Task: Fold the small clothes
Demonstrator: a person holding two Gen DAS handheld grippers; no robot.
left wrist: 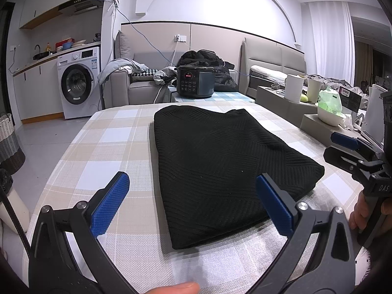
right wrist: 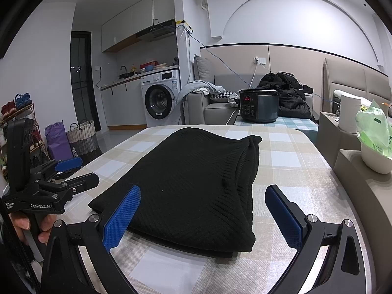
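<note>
I'm hovering both grippers, left gripper (left wrist: 192, 203) and right gripper (right wrist: 203, 216), fingers spread wide and empty, over the black knit garment (left wrist: 215, 169) lying folded flat mid-bench (left wrist: 103, 142), probably checking the fold.

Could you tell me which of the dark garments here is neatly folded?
The black knit garment on the checked table; the black coat lies crumpled on the sofa.
</note>
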